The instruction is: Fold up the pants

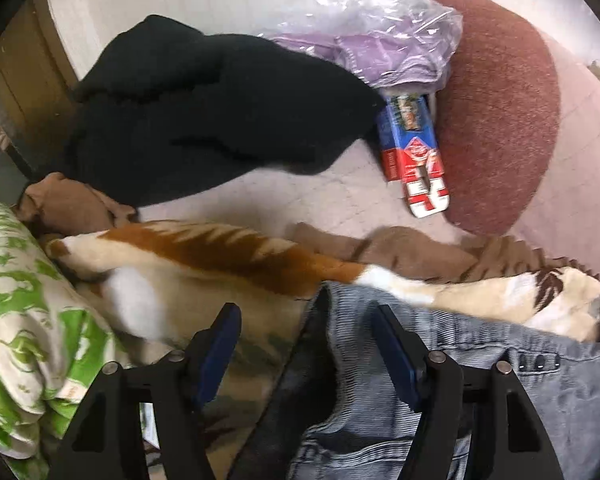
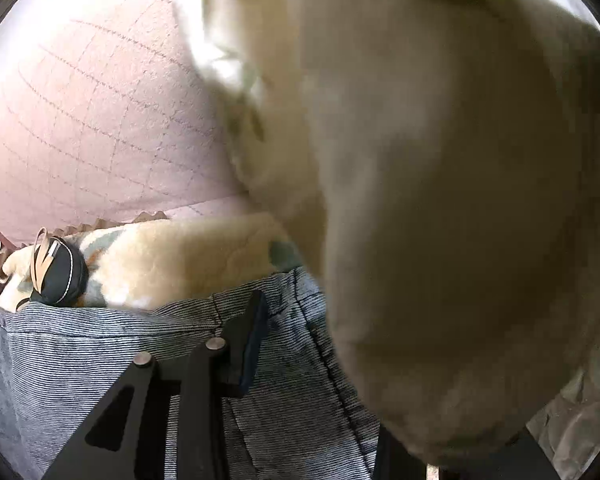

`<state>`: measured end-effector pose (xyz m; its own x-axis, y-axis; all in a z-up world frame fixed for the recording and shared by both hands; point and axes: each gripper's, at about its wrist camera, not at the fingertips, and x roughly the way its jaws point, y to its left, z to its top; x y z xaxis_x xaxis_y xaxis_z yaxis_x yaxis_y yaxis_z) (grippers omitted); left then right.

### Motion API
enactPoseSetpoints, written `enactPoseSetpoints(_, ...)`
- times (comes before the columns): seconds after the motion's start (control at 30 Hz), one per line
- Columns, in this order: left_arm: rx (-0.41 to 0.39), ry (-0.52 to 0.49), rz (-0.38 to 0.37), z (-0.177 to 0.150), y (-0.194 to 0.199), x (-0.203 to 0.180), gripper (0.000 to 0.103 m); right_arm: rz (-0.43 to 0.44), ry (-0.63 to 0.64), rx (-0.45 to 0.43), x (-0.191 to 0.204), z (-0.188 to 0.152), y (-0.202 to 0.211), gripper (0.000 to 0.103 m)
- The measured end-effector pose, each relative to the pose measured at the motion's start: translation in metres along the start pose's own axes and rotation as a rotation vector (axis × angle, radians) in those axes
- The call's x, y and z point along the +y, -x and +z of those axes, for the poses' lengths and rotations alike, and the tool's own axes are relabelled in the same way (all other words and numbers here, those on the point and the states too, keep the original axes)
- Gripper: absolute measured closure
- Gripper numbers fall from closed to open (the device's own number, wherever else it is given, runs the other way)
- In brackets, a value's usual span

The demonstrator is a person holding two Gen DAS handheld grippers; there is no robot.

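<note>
faded grey ribbed jeans [image 1: 480, 380] crumpled on blanket [image 1: 204, 276], left gripper [image 1: 308, 344] fingers spread over waistband edge, right gripper [image 2: 324, 344] grip unclear

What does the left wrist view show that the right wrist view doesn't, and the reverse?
Left wrist only: a black garment, a red and blue box, a plastic bag, a green patterned pillow, and the left tool with both fingers visible. Right wrist only: a big blurred cream cloth hiding one side of the right tool. Both: the grey pants and the fleece blanket.
</note>
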<state>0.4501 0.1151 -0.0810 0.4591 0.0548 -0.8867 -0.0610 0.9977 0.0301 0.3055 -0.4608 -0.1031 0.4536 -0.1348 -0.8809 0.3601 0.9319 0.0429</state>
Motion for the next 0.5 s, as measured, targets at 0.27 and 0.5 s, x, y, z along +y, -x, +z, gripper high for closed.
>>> enactPoseSetpoints(0.27, 0.043, 0.103, -0.170, 0.002, -0.012, 0.011, 0.083, 0.017, 0.002, -0.026, 0.002, -0.002, 0.003, 0.076)
enactPoseSetpoints(0.5, -0.036, 0.190, -0.280, -0.002, 0.023, 0.026, 0.085, 0.061, -0.013, -0.081, -0.005, -0.002, 0.037, 0.086)
